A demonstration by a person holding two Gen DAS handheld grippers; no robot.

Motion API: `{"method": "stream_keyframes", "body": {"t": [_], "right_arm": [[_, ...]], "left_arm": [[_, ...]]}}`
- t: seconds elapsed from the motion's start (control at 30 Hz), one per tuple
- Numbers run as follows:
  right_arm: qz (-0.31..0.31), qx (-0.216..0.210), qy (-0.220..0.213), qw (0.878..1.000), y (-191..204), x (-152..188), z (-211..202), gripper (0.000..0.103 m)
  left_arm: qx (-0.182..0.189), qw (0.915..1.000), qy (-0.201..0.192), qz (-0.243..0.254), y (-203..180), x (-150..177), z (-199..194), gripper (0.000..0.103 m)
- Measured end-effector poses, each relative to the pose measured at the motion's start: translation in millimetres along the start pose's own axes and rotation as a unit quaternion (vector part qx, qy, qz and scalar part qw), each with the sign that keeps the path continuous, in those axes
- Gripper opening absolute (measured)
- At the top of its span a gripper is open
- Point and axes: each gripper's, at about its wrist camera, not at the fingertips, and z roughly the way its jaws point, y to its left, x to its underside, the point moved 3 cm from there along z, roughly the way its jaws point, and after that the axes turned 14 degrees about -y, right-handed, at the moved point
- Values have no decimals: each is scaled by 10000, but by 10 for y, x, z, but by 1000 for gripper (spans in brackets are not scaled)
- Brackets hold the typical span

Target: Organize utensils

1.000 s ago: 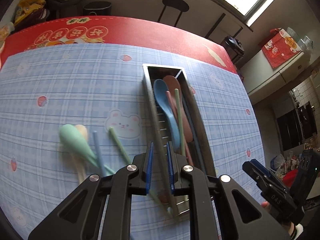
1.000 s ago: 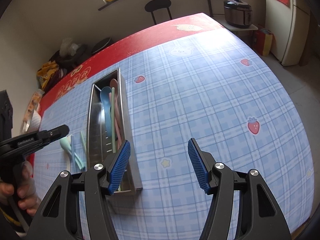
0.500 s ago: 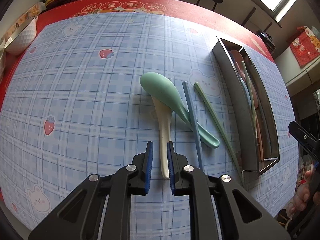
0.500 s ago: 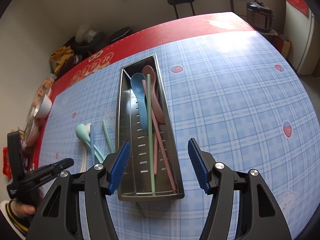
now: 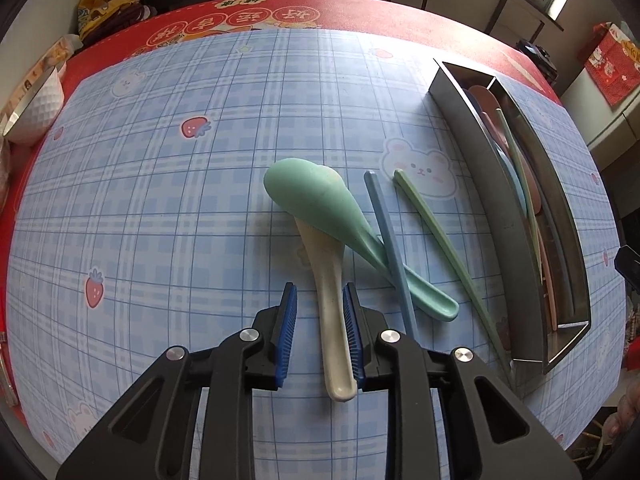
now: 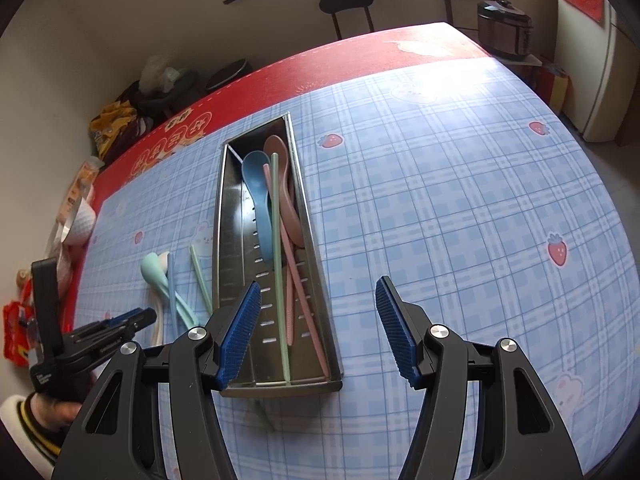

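A cream spoon (image 5: 328,280) lies on the blue checked cloth, its bowl under a green spoon (image 5: 320,196). A blue chopstick (image 5: 390,248) crosses the green spoon's handle; a green chopstick (image 5: 440,244) lies beside it. My left gripper (image 5: 320,324) is open, its pads on either side of the cream spoon's handle, the right pad touching it. The steel tray (image 6: 224,208) holds a blue spoon (image 6: 258,192), a pink spoon (image 6: 286,184), a green chopstick and pink chopsticks. My right gripper (image 6: 316,328) is open and empty above the tray's near end.
A white bowl (image 5: 34,108) stands at the table's left edge. The red cloth border (image 5: 360,12) runs along the far side, with a stool (image 6: 346,4) and bags beyond. A rice cooker (image 6: 504,28) stands off the far right corner.
My left gripper swung left from the tray to the loose utensils, came down and opened around the cream spoon's handle. My right gripper shifted left over the tray's near end.
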Motion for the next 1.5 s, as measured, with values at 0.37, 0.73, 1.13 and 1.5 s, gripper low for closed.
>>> {"method": "stream_keyframes", "body": {"t": [0.37, 0.73, 1.13, 1.5], "right_arm": [[21, 71, -5, 10000, -59, 15, -20, 58], [-84, 59, -40, 9999, 62, 9, -20, 58], [-626, -294, 58, 9976, 685, 78, 91, 58], [-1516, -943, 549, 9824, 1511, 488, 249, 58]], "left_arm": [[-279, 9994, -17, 188, -118, -121, 215, 23], [-96, 9999, 20, -103, 33, -17, 105, 18], [-134, 9985, 56, -523, 505, 341, -268, 18], [-133, 9930, -138, -1163, 1102, 544, -524, 18]]}}
